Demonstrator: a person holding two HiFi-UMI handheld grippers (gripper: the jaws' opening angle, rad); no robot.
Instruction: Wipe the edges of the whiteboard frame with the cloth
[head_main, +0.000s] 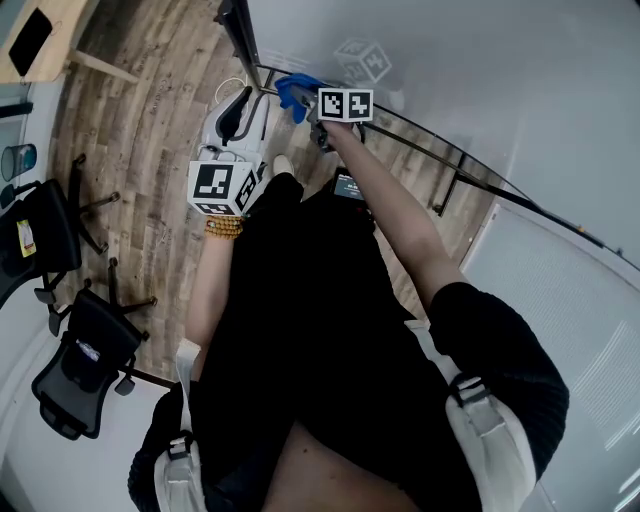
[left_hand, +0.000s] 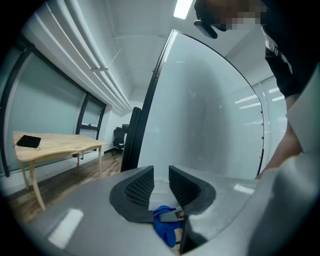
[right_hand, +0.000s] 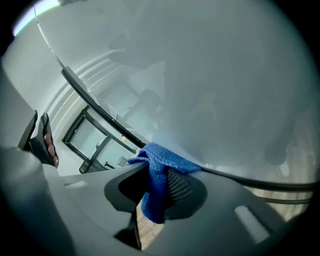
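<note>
Now, with the right gripper (right_hand: 157, 175) clamped on the cloth (right_hand: 165, 156) against the frame (right_hand: 100, 106), press firmly and slide along its edge; the left gripper (left_hand: 161, 182) hangs near, jaws apart, empty.

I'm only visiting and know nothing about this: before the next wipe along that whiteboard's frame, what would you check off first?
1. Cloth clamped in the right gripper: ok, the jaws are shut on it.
2. Cloth touching the whiteboard frame: ok, its top fold lies against the dark edge.
3. Left gripper out of the way: ok, jaws apart, nothing between them, held away from the cloth.
4. Enough cloth showing to wipe with: ok, a fold sticks out past the jaws.
5. Dirt remaining on the frame: cannot tell.
</note>
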